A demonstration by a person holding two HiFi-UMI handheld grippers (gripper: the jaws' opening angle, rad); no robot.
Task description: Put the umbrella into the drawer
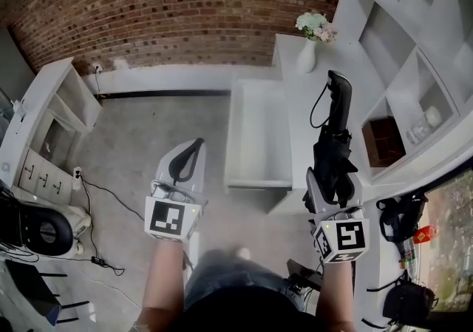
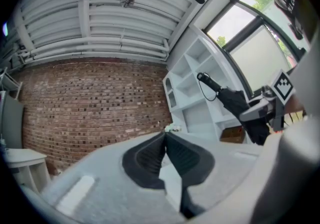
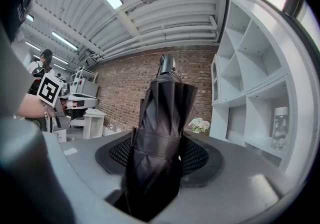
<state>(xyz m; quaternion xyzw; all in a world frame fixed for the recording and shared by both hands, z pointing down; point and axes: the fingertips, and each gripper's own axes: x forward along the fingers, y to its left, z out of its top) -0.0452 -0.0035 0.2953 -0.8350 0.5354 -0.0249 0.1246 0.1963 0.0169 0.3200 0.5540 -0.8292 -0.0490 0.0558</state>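
Umbrella: black, folded, strap-wrapped. It's held up off any surface, handle end pointing away from the person, just right of the open drawer and not yet over it.

Right gripper is clenched on the canopy end; in the right gripper view the fabric bundle fills the gap btwn both pads. Left gripper is empty, jaw tips pressed together, well left of the drawer.

Risks:
- The grip sits on soft folds w/ most of the length overhanging, so the umbrella could pivot or slip in the jaws.
- The cord loop near the handle could snag the drawer rim.
- Swinging the far end toward the drawer passes near the flower vase and could knock it.
- If not lined up lengthwise, it prob. rests across the rim instead of inside.
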